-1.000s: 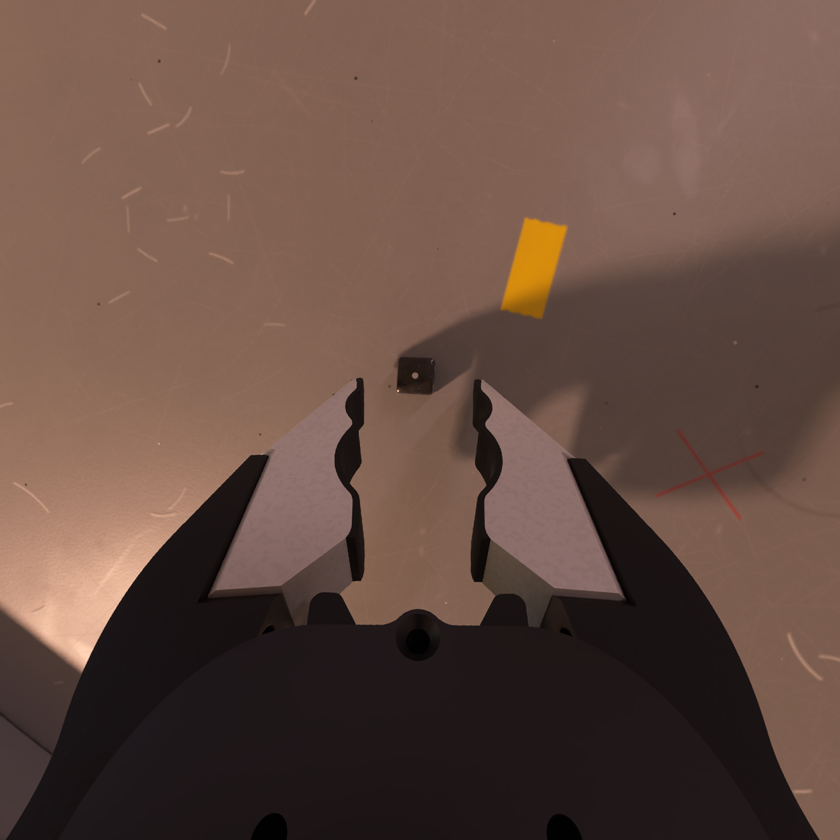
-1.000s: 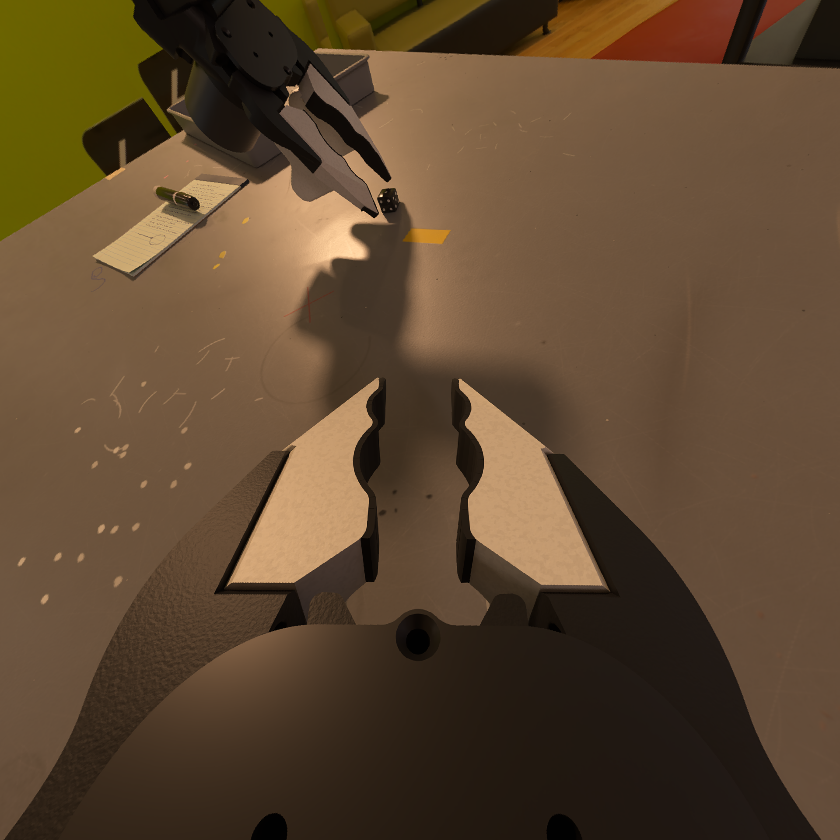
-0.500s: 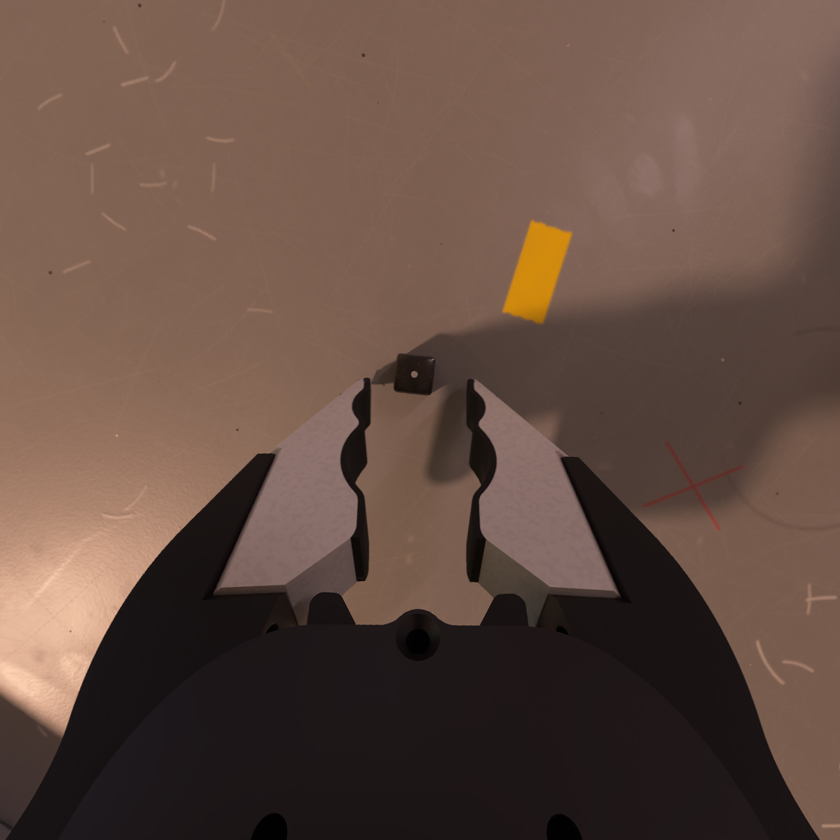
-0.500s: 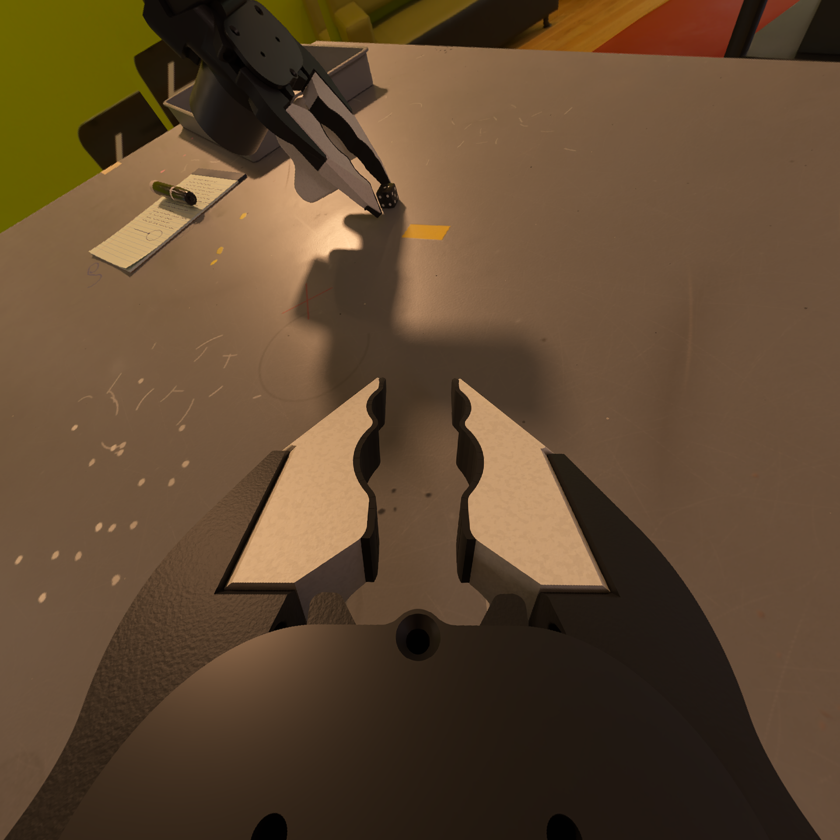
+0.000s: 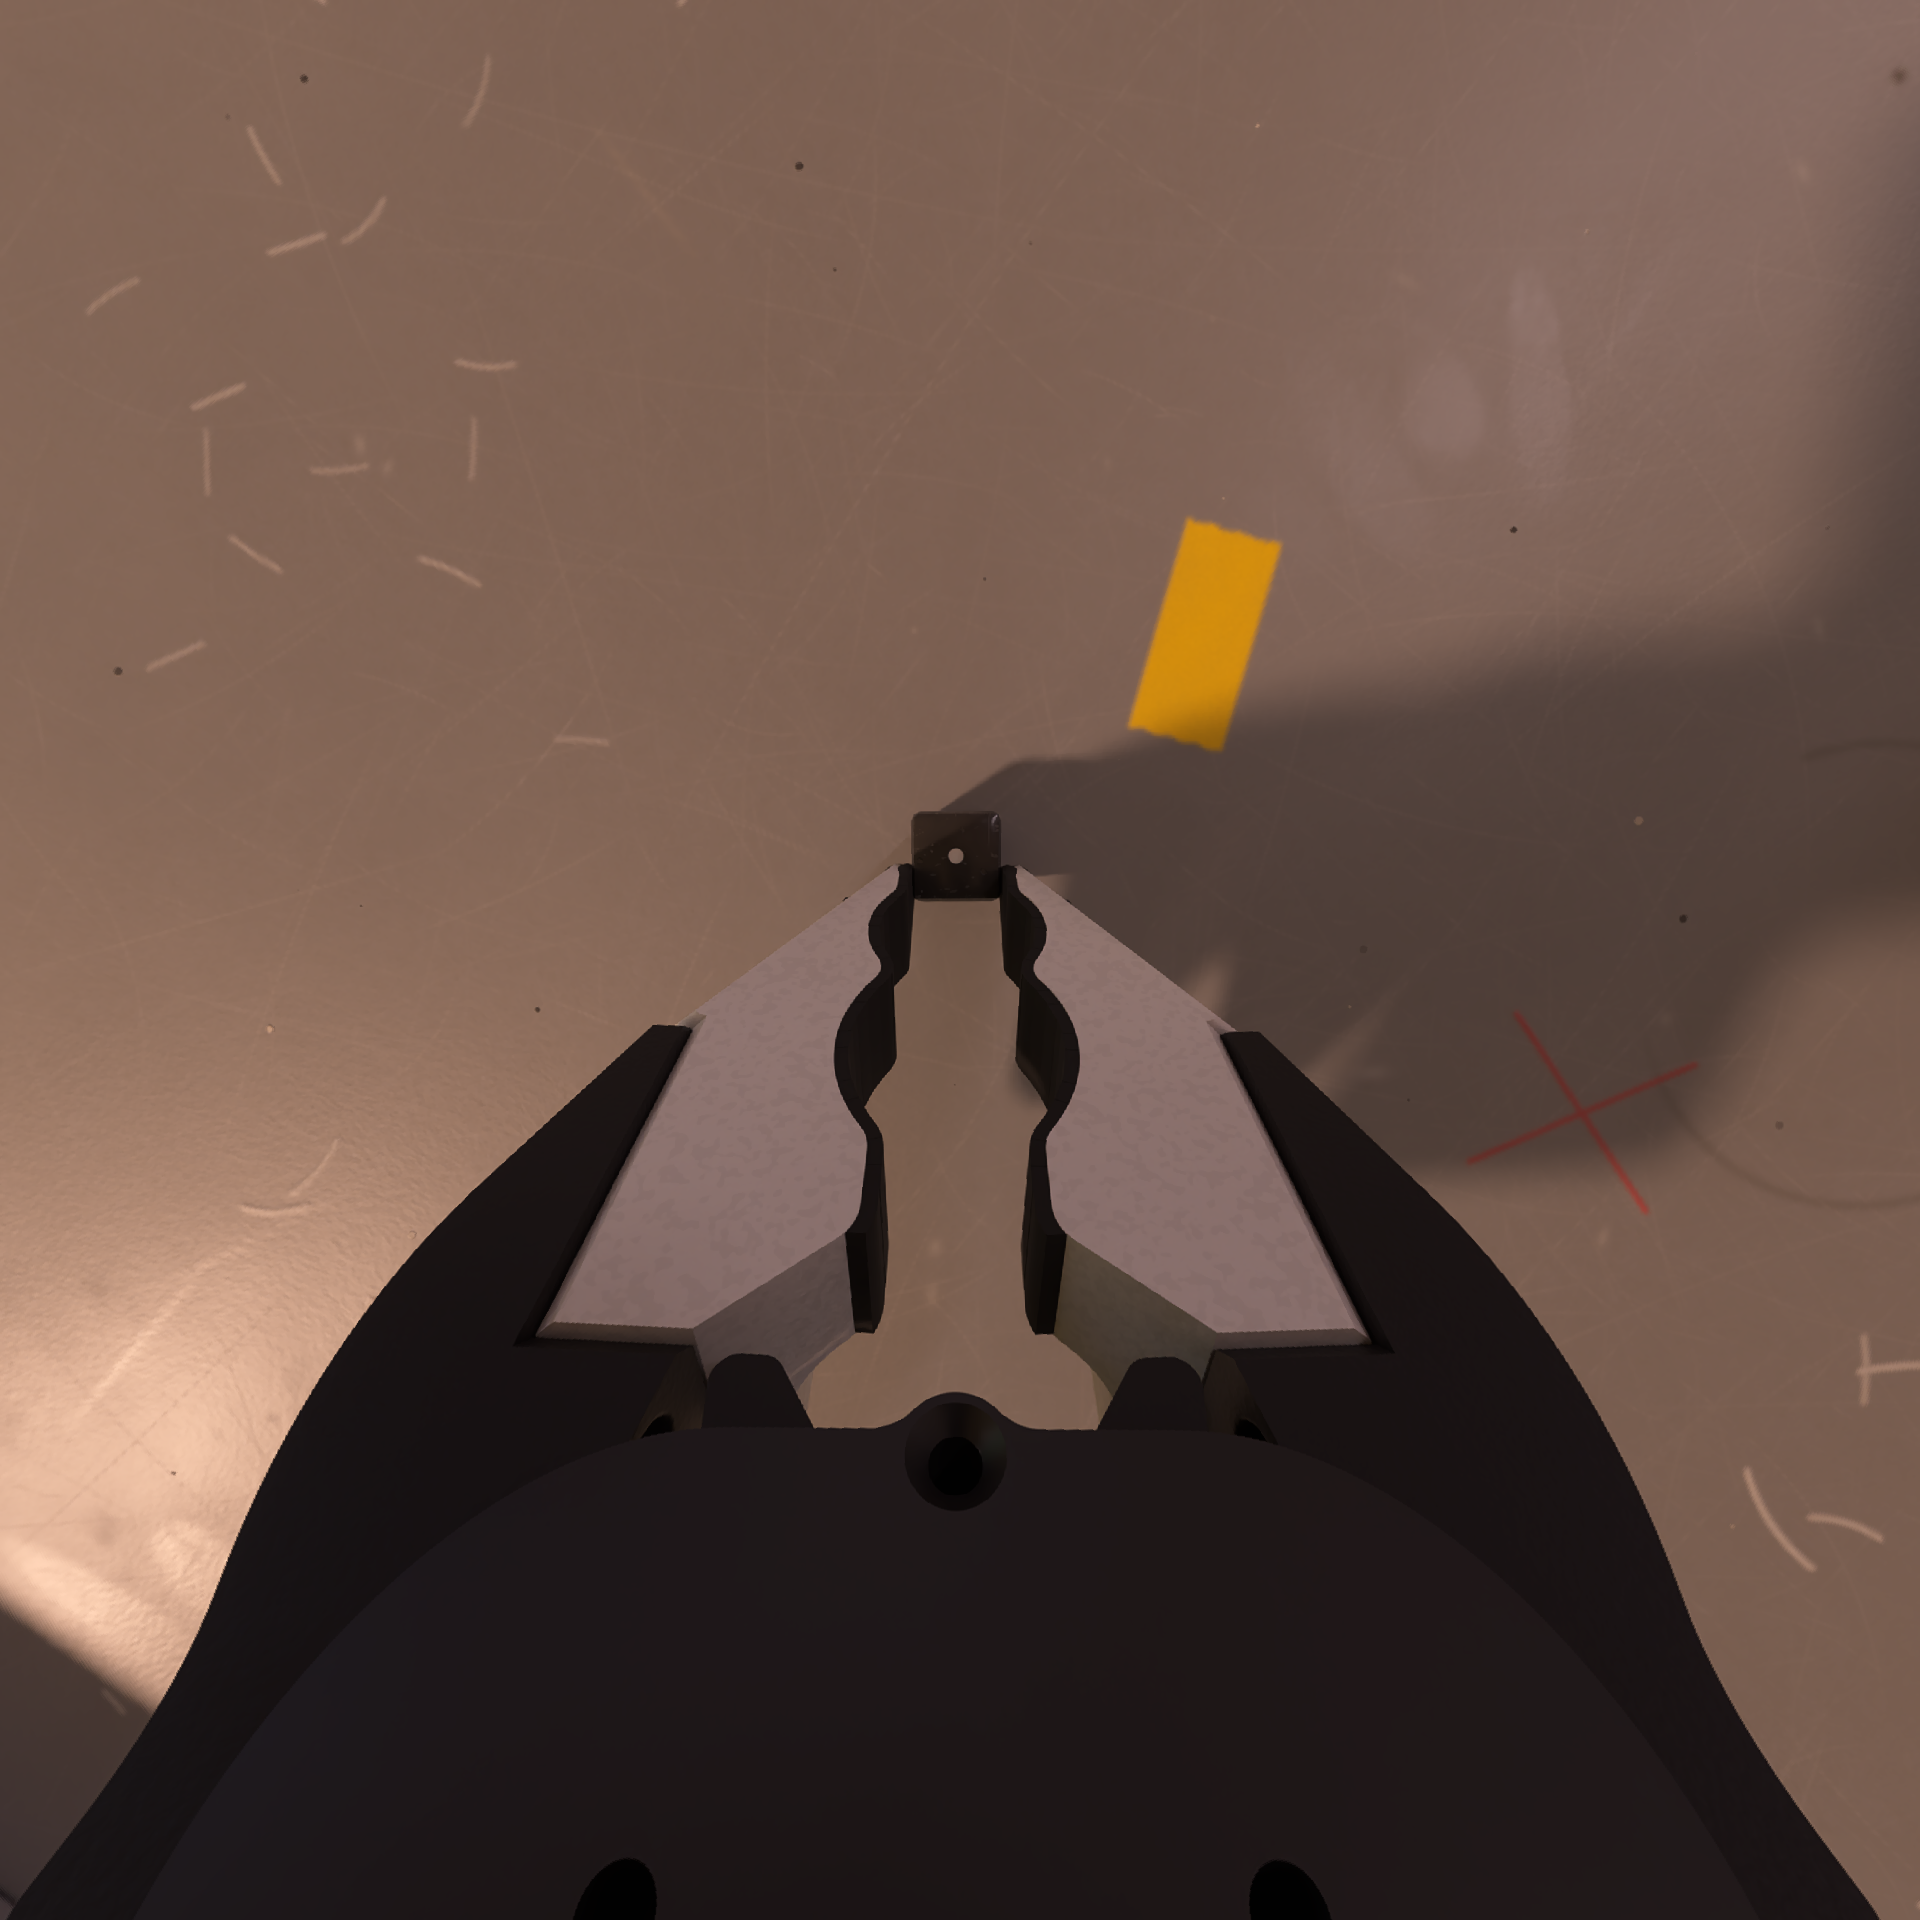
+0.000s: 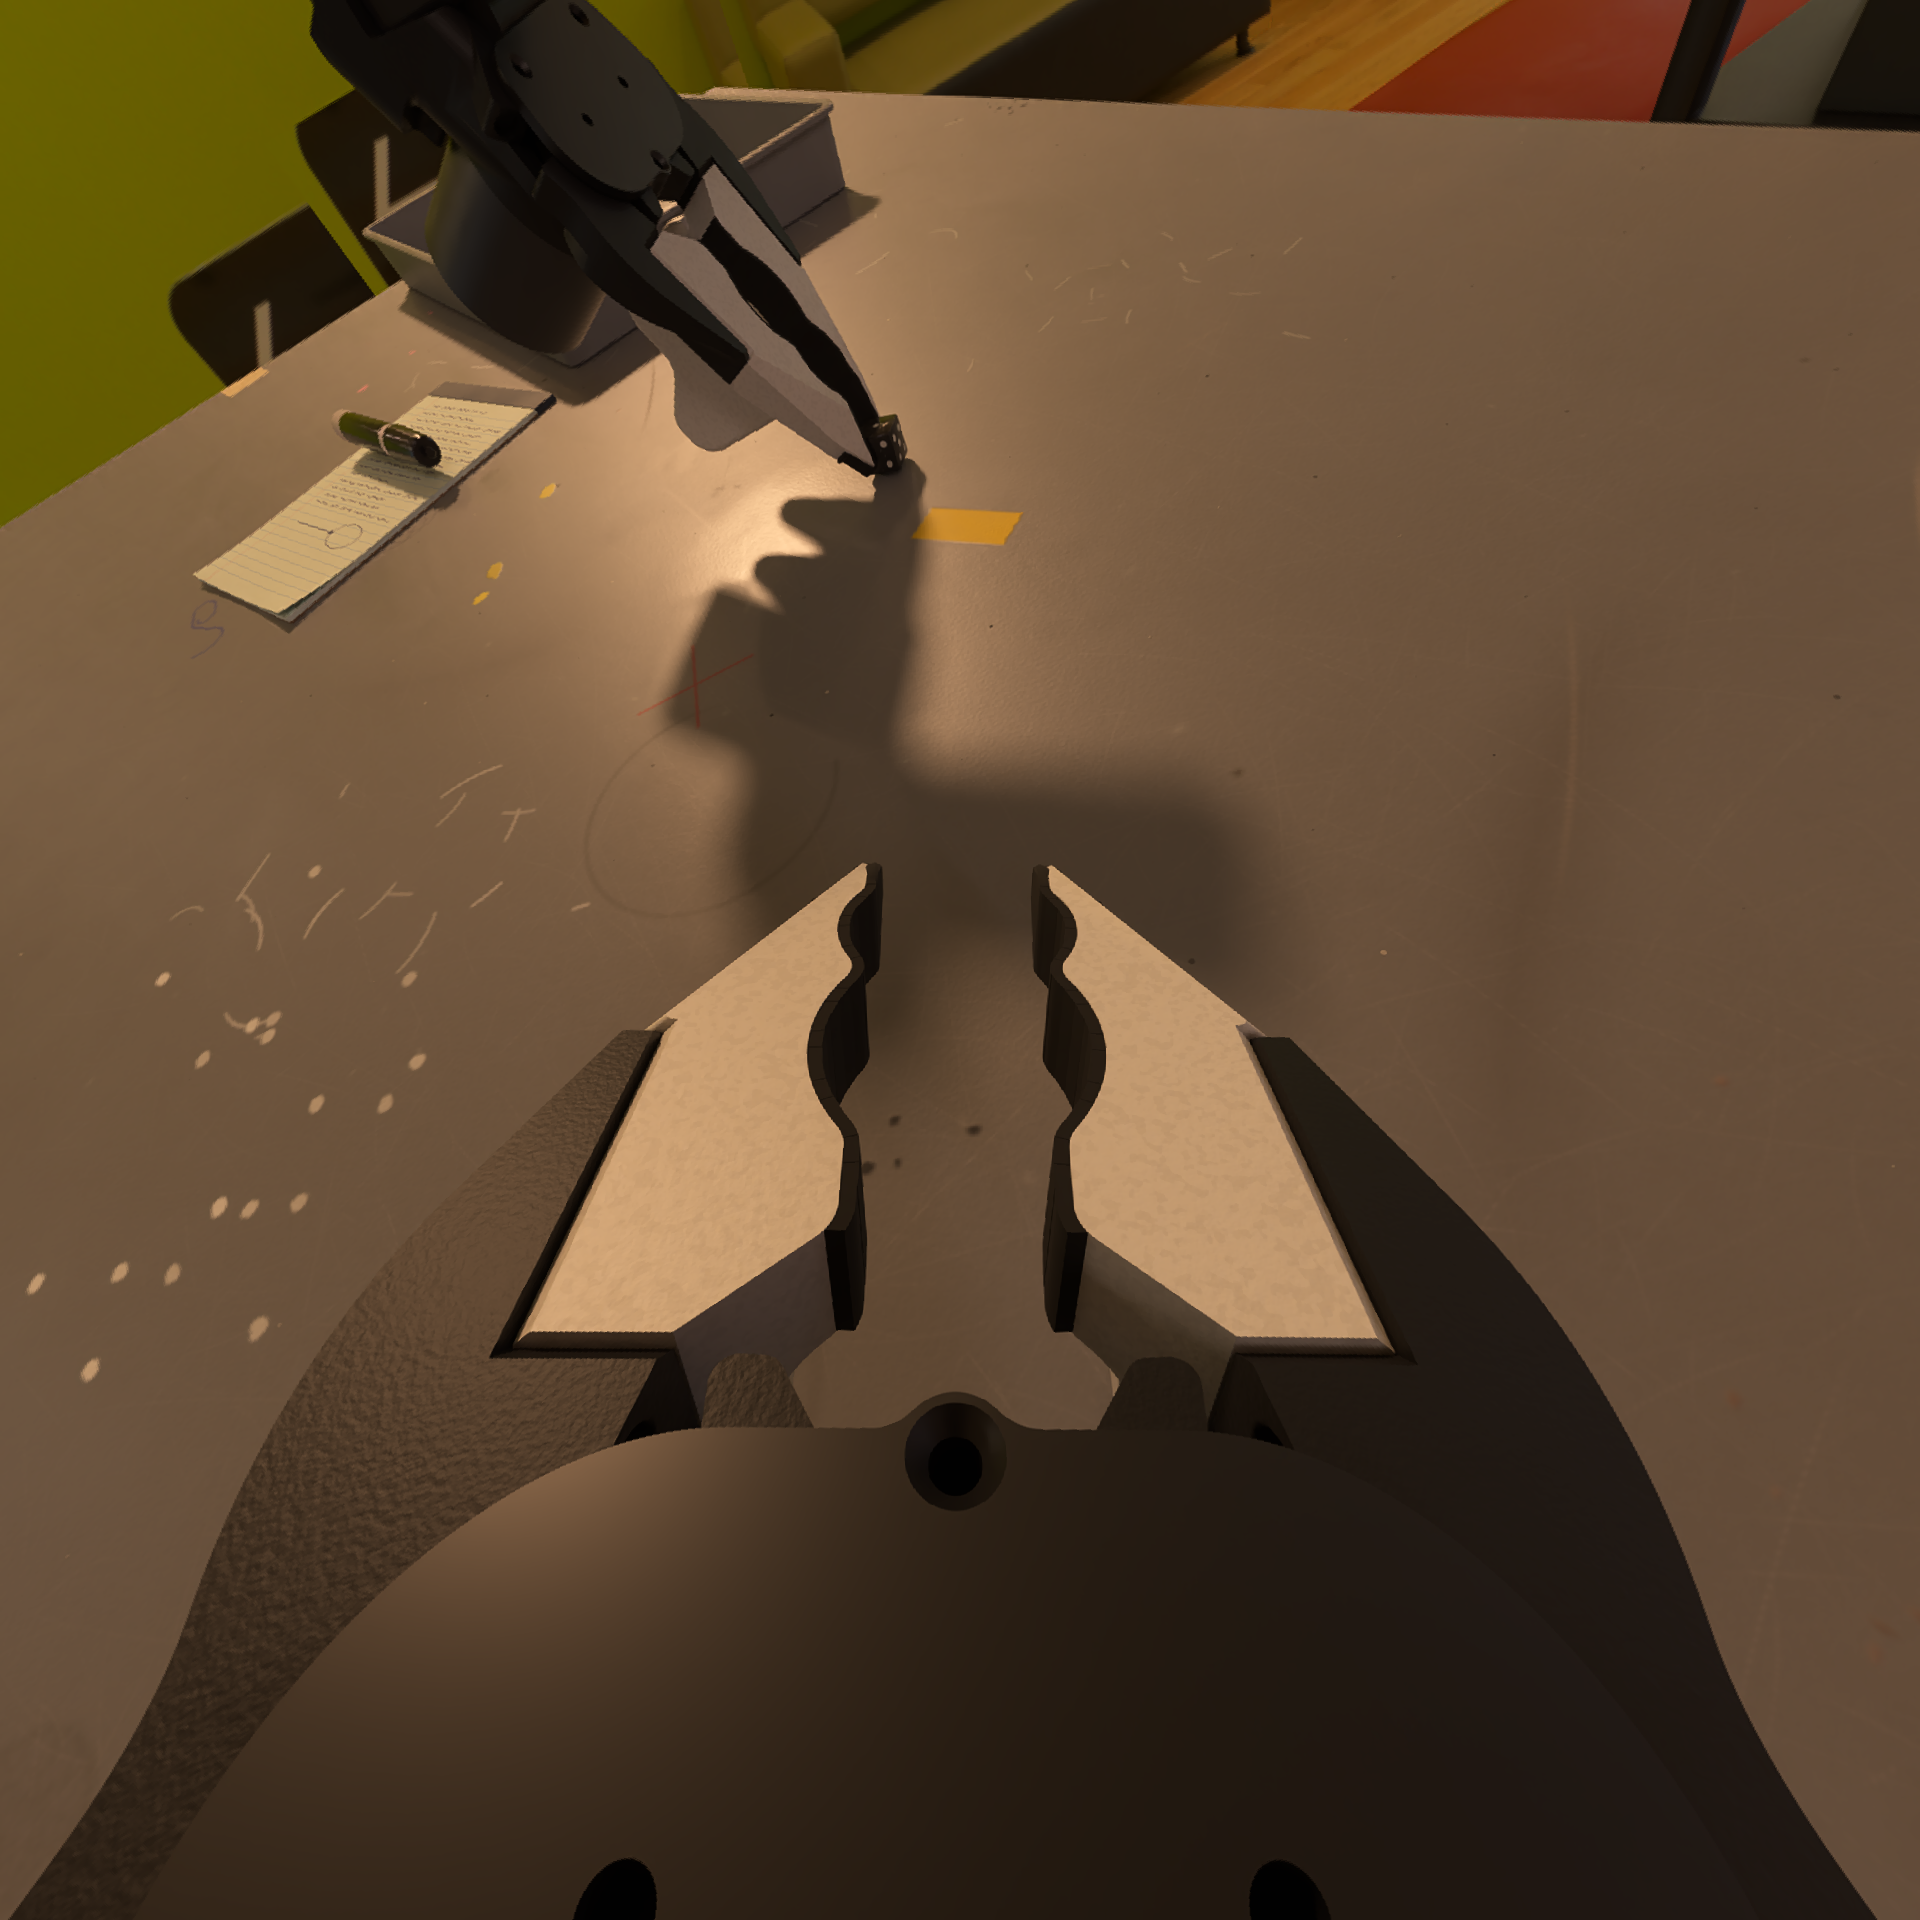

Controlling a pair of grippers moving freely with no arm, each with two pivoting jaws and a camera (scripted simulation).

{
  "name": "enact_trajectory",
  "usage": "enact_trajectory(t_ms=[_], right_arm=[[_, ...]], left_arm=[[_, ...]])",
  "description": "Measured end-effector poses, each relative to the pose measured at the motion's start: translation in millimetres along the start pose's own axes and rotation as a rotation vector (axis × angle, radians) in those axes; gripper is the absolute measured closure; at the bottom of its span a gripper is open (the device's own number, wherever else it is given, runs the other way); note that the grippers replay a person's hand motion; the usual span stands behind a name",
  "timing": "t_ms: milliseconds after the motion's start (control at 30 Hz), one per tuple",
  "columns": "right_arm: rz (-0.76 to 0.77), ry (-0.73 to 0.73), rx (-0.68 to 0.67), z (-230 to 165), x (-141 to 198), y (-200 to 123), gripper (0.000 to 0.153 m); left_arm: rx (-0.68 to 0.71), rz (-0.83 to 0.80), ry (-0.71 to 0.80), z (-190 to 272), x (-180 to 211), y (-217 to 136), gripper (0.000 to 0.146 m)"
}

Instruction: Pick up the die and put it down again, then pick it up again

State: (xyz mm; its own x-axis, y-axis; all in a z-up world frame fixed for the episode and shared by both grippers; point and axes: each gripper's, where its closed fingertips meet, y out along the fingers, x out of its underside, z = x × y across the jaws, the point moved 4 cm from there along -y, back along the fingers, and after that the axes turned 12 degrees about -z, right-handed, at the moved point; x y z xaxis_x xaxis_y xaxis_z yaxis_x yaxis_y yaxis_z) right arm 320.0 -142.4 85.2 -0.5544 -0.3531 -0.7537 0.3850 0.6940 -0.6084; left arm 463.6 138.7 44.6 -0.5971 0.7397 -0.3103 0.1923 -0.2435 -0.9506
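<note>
Left hand-held gripper (image 5: pixel 956 883) pinching small black cubic die (image 5: pixel 956 847), scuffed table (image 5: pixel 623 623)

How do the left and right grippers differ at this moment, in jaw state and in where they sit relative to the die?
The left gripper is shut on the black die, pinching it at the fingertips; the right gripper is open and holds nothing. The left gripper's tips reach down to the table; the right gripper sits far from the die. Both have pale fingers with wavy dark pads.

Office or classroom-type room: scuffed brown table (image 6: pixel 1455 520) with lined notepad (image 6: pixel 364 499), marker (image 6: pixel 387 437), grey tray (image 6: pixel 800 156), chair (image 6: pixel 270 301), lime-green wall (image 6: pixel 125 156), wood floor (image 6: pixel 1320 62)
</note>
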Motion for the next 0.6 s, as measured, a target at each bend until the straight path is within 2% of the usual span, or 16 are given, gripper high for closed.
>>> enact_trajectory(t_ms=[600], right_arm=[[-0.006,0.007,0.001,2,1,2,0.124]], left_arm=[[-0.024,0.05,0.008,-1,-7,-12,0.13]])
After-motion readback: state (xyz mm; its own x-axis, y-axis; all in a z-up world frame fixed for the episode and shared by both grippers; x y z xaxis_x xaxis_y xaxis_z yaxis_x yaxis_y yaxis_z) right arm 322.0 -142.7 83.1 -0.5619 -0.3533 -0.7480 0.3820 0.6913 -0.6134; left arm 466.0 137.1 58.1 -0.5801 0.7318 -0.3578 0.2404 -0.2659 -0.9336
